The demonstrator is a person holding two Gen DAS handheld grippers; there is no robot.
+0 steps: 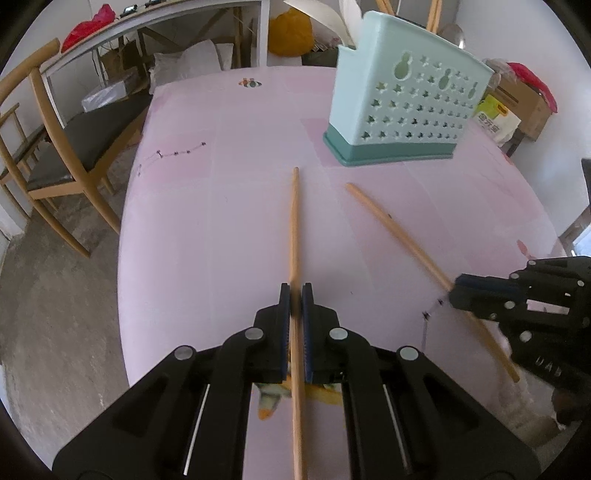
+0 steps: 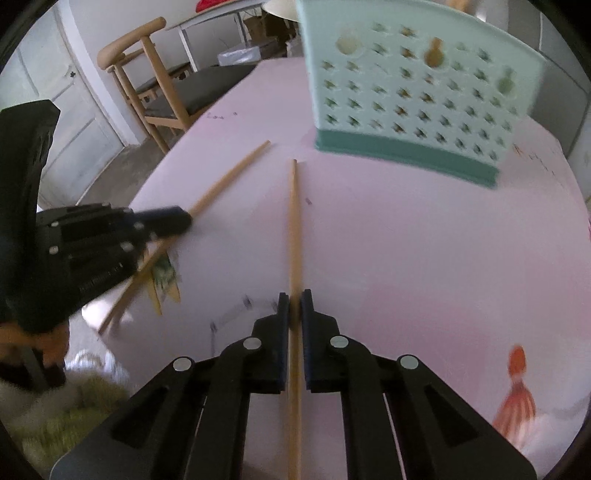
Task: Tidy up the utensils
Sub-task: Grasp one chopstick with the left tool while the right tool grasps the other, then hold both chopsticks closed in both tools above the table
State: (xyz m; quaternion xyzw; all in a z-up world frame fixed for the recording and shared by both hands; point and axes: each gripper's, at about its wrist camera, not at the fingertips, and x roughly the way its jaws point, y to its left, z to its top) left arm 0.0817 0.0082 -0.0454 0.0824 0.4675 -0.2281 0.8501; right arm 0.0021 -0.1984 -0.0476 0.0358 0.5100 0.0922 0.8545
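Observation:
My left gripper [image 1: 296, 291] is shut on a wooden chopstick [image 1: 294, 229] that points forward toward the mint-green utensil holder [image 1: 402, 99]. My right gripper [image 2: 294, 297] is shut on a second wooden chopstick [image 2: 294, 221], which also points toward the holder [image 2: 417, 85]. In the left wrist view the right gripper [image 1: 456, 293] shows at the right with its chopstick [image 1: 399, 232]. In the right wrist view the left gripper [image 2: 184, 221] shows at the left with its chopstick [image 2: 229, 177]. The holder stands on the pink table [image 1: 221, 206] with utensils sticking out of its top.
A wooden chair [image 1: 55, 147] stands left of the table, also seen in the right wrist view [image 2: 155, 85]. Boxes and bags [image 1: 517, 107] sit beyond the table's right edge. A white shelf [image 1: 147, 26] lies at the back. The table's left edge [image 1: 127, 221] drops to concrete floor.

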